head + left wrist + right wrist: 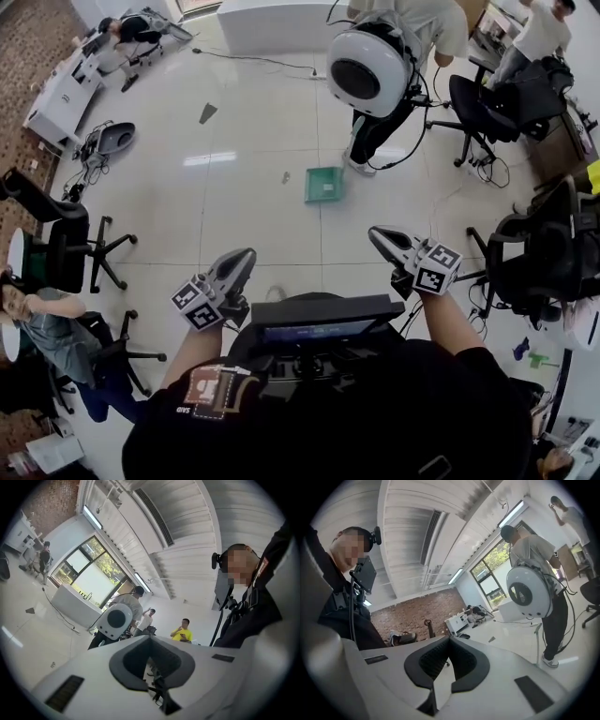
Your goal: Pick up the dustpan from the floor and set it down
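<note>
Approach step: the green dustpan (324,184) lies untouched on the floor (246,178) ahead. The left gripper (246,258) and right gripper (377,234) have closed, empty jaws. Next, one must open and reach down.

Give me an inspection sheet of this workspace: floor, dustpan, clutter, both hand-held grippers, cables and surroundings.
Surface: glossy white tiled floor.
Job's things: green dustpan lies on the floor ahead of both grippers, untouched, near a standing person's feet.
Clutter: small grey wedge and a small scrap on the floor.
Grippers: left hand-held gripper and right hand-held gripper both shut, empty, apart from the dustpan.
Cables: black cable runs across the floor by the white counter; tangled leads by the right-hand chairs.
Surroundings: office chairs, brick wall, other people at the edges.
</note>
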`<state>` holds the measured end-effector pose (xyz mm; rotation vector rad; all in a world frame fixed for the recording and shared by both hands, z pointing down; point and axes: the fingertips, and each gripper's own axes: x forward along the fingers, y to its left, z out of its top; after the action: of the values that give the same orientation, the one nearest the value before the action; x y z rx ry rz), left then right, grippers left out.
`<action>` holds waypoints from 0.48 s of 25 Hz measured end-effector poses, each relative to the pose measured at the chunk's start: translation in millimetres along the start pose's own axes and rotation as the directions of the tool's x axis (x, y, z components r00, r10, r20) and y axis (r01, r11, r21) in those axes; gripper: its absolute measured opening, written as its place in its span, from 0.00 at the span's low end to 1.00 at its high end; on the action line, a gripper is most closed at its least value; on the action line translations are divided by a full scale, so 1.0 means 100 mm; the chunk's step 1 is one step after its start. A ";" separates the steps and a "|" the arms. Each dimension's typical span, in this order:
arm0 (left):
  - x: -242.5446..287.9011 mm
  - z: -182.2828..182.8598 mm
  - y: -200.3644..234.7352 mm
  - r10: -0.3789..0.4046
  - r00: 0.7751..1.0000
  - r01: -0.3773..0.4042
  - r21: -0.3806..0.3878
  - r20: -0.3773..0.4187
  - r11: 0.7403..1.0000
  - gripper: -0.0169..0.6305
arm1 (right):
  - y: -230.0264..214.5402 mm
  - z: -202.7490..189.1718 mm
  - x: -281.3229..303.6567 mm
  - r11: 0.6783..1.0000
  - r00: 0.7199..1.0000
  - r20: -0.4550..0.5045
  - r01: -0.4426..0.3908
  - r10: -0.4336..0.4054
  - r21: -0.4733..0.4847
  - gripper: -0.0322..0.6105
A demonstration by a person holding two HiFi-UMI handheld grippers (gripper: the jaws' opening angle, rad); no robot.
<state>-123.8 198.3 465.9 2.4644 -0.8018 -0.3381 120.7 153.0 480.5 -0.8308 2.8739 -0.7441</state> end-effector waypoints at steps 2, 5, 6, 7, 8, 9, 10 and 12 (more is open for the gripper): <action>0.11 0.10 0.22 -0.028 1.000 0.028 -0.010 -0.008 1.000 0.05 | -0.11 0.11 0.19 1.000 1.000 0.010 0.017 -0.017 0.001 0.08; 0.21 0.26 0.46 -0.072 0.997 0.072 -0.021 -0.025 0.997 0.05 | -0.13 0.26 0.38 0.999 0.999 0.028 0.047 -0.047 0.009 0.08; 0.21 0.36 0.56 -0.090 0.996 0.089 -0.021 -0.029 0.996 0.05 | -0.11 0.30 0.45 0.998 0.998 0.033 0.062 -0.062 0.005 0.08; 0.19 0.46 0.66 -0.108 0.994 0.108 -0.018 -0.032 0.994 0.05 | -0.09 0.34 0.54 0.997 0.996 0.039 0.080 -0.080 -0.001 0.08; 0.16 0.58 0.77 -0.126 0.991 0.126 -0.014 -0.038 0.992 0.05 | -0.08 0.39 0.65 0.995 0.994 0.050 0.102 -0.102 -0.004 0.08; 0.12 0.70 0.89 -0.142 0.989 0.142 -0.011 -0.044 0.990 0.05 | -0.08 0.43 0.78 0.992 0.990 0.064 0.125 -0.125 -0.003 0.08; 0.07 0.81 1.00 -0.156 0.986 0.156 -0.010 -0.051 0.988 0.05 | -0.08 0.48 0.91 0.989 0.986 0.080 0.145 -0.145 0.005 0.08; -0.05 0.99 1.22 -0.172 0.983 0.172 -0.012 -0.065 0.985 0.05 | -0.06 0.55 1.17 0.984 0.979 0.105 0.174 -0.176 0.026 0.08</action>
<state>-223.4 77.7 450.8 2.5307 -0.5610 -0.3187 34.4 64.2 443.4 -1.0970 2.7228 -0.7135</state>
